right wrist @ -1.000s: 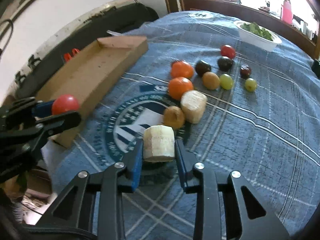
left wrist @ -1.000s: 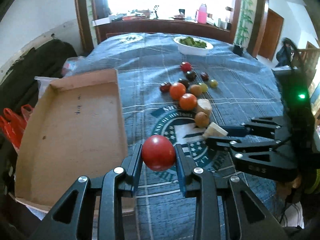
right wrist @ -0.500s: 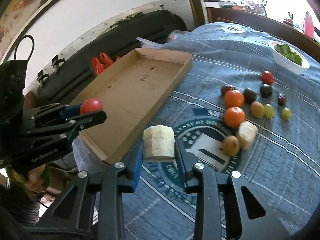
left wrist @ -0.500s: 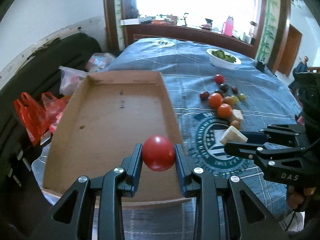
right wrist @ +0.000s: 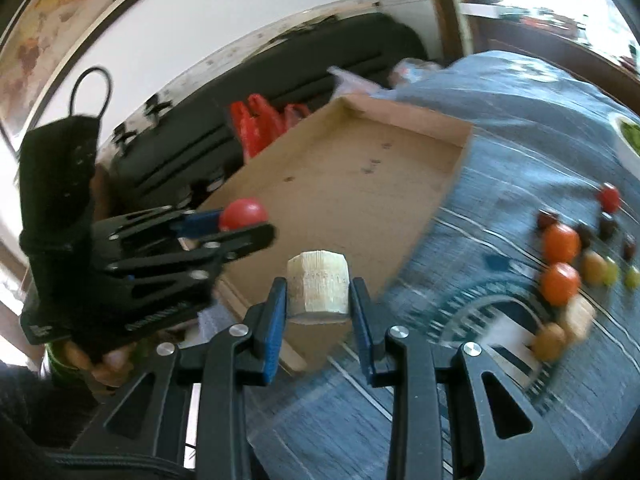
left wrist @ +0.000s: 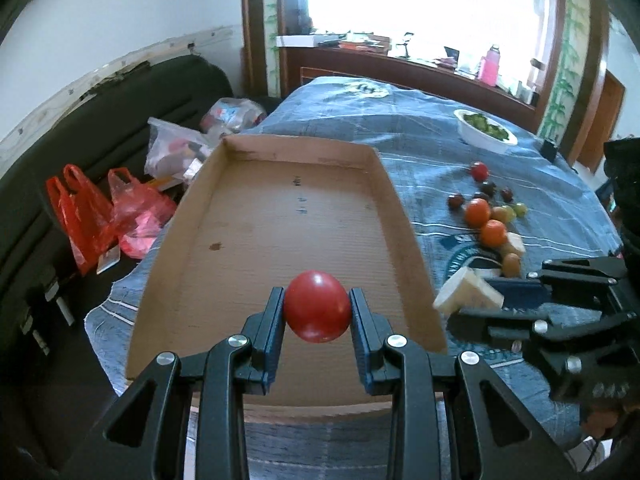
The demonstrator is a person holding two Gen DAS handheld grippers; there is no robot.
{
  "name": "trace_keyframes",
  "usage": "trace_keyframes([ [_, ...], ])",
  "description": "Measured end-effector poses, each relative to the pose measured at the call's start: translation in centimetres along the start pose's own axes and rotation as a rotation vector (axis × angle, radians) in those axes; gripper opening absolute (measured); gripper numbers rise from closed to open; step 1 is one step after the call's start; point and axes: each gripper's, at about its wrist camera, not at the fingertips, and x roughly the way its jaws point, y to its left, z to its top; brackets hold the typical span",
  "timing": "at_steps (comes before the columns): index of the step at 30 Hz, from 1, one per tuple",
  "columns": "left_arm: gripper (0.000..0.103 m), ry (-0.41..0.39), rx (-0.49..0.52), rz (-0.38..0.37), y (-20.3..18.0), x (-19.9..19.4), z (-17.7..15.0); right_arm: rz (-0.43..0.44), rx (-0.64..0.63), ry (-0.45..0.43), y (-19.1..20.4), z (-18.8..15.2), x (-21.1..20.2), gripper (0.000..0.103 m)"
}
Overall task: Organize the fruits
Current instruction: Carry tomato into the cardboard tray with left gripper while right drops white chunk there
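Left claw [left wrist: 317, 313] clamped on a red tomato [left wrist: 316, 306], held above the near end of the bare cardboard tray [left wrist: 280, 216]; right claw [right wrist: 319, 298] clamped on a pale peeled chunk of fruit [right wrist: 319, 287], just off the tray's near right corner, partly over the blue cloth [left wrist: 420, 148]; surface beneath looks like a table or bed, cannot tell which. Remaining fruits [left wrist: 486, 216] clustered on the cloth well right of the tray: two orange ones [right wrist: 560, 264], small dark and green ones, another pale chunk. Step in hand, judged: setting both pieces down in the tray. Best done by lowering the tomato until nearly touching the cardboard before parting the jaws, since a round fruit dropped from height likely to roll; placing toward a far corner or against a wall to leave the near floor free for later pieces. Worth bringing the pale chunk fully inside the rim first, then setting a flat face down; soft flesh probably bruised by extra squeeze, so no tightening. Good to keep the two claws apart over the tray to avoid a clash, releasing one at a time; similar fruits grouped together for a tidy result.
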Motion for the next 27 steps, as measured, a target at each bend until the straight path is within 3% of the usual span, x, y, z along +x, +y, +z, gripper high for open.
trace_keyframes([
  [8,0.030,0.059,-0.016,0.037,2.5,2.3,0.1,0.009,-0.077,0.145,2.2,0.7,5.4,0.034],
  [16,0.031,0.144,0.015,0.042,2.7,4.4,-1.1,-0.022,-0.132,0.241,2.2,0.5,7.5,0.034],
  [20,0.031,0.143,0.020,0.047,2.7,4.0,-1.2,-0.029,-0.135,0.238,2.3,0.6,7.2,0.035],
  [24,0.031,0.146,0.024,0.068,2.8,3.7,-1.4,-0.041,-0.141,0.199,2.3,0.3,5.7,0.050],
  [27,0.038,0.137,0.029,0.075,2.6,3.2,-1.4,-0.030,-0.139,0.180,2.2,0.1,4.7,0.050],
])
